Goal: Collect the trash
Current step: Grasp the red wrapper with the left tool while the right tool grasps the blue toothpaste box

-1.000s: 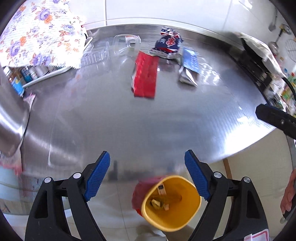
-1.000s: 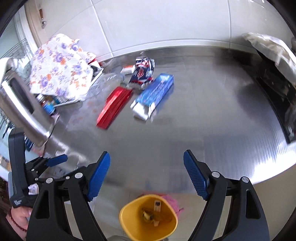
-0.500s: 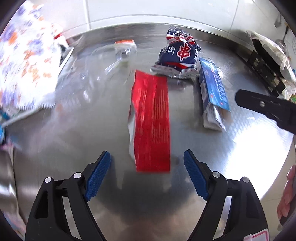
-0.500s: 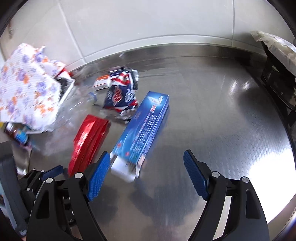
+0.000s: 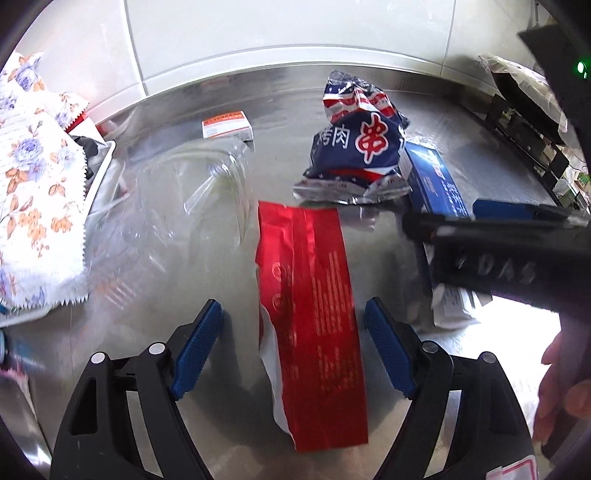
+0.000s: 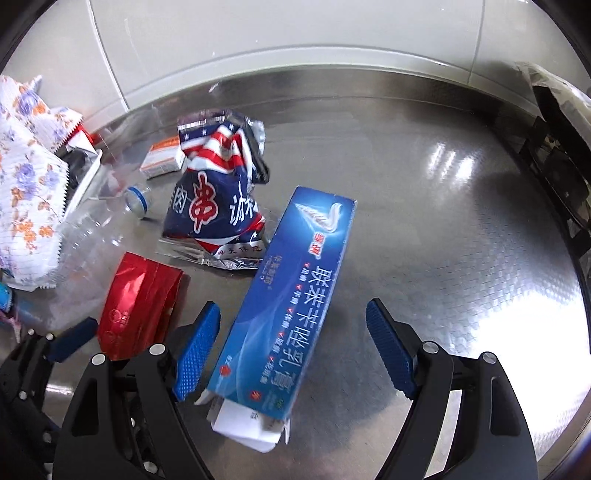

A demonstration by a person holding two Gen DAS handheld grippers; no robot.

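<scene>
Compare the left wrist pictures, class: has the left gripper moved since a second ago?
Yes. The left gripper has moved in from the counter's edge, toward the back wall, and now straddles the red packet, jaws open and just been closing.

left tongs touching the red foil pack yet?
Apart. In the left wrist view the red foil pack lies between the open left tongs, with bare steel counter showing between each blue pad and the pack's edges.
</scene>
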